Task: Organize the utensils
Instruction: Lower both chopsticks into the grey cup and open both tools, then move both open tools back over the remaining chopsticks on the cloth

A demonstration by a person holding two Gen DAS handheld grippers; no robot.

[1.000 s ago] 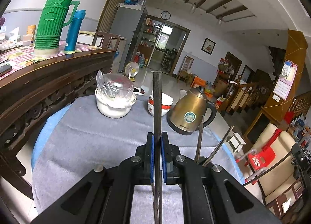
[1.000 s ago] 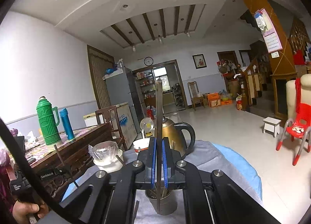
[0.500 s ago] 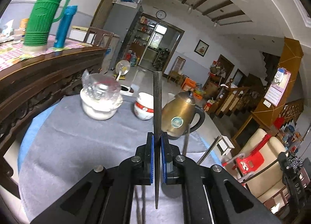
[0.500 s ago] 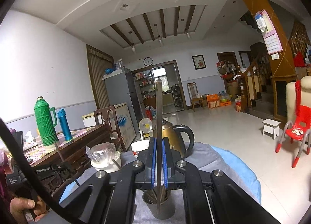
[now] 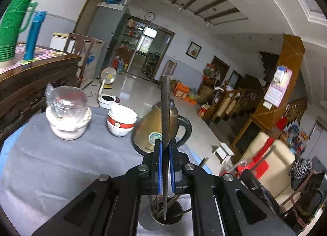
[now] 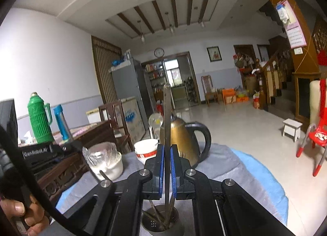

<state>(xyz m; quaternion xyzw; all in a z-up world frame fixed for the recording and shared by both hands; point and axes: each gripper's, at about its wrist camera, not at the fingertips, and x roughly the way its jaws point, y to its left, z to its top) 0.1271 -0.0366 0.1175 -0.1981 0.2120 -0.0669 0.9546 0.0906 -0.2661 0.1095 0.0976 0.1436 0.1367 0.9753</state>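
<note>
My left gripper [image 5: 165, 166] is shut on a dark metal chopstick [image 5: 165, 109] held upright, its lower tip inside the round metal utensil cup [image 5: 165, 214] right below. My right gripper [image 6: 167, 170] is shut on another upright chopstick [image 6: 167, 117], whose lower end reaches into the same cup [image 6: 161, 220]. Several utensils lean inside the cup. Both grippers hover over the cup on the grey-covered table [image 5: 51, 166].
A brass kettle [image 5: 155, 131] stands just behind the cup. Stacked red-and-white bowls [image 5: 121, 121] and a white bowl with a plastic-wrapped glass lid [image 5: 68, 113] sit at back left. A wooden sideboard [image 5: 30, 76] with green and blue flasks is to the left.
My left gripper has moved right and over the cup, bringing its chopstick tip down into it. My right gripper has lowered slightly, its chopstick deeper in the cup.
</note>
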